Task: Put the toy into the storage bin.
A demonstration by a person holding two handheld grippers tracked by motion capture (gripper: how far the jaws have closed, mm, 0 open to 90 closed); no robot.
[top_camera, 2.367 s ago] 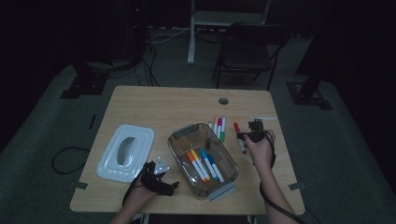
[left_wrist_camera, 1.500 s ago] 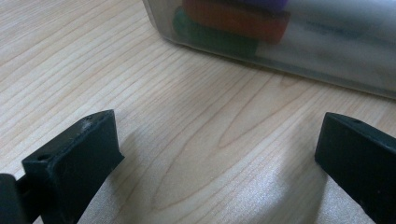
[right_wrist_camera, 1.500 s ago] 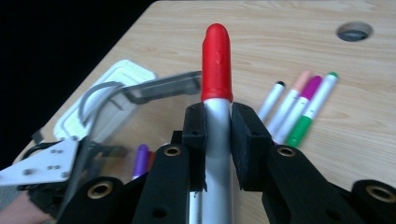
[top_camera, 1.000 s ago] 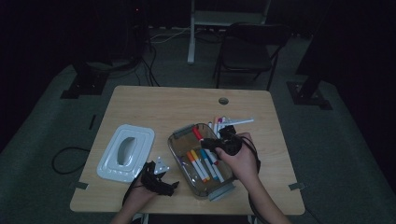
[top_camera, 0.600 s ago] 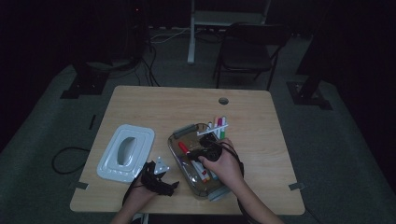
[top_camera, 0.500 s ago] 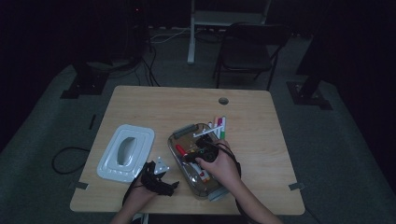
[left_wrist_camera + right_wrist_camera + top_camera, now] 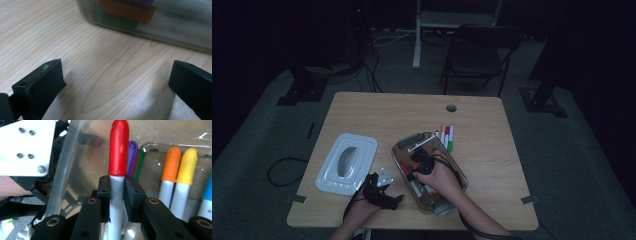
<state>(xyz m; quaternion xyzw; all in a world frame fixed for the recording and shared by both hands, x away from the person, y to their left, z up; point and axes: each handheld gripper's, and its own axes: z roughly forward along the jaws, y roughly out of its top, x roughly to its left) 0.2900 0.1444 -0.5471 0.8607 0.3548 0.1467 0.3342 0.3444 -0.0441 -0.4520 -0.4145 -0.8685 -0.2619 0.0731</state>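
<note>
The right gripper (image 7: 117, 192) is squeezed shut on a red pen (image 7: 118, 152). The pen sits right between the two black jaws. Its long side runs straight out from the jaws, with the red cap pointing to 12 o'clock in the right gripper view.

In the high view the right gripper (image 7: 418, 167) is inside the clear box (image 7: 455, 167), low over the other pens (image 7: 178, 170). Those pens lie side by side, at 2 o'clock from the red cap. So I think the red pen only has to go down flat beside them.

The left gripper (image 7: 382, 192) rests on the table (image 7: 492, 130) at 8 o'clock from the box. Its jaws are wide open and hold nothing. The right hand is the nearer one for this job.
</note>
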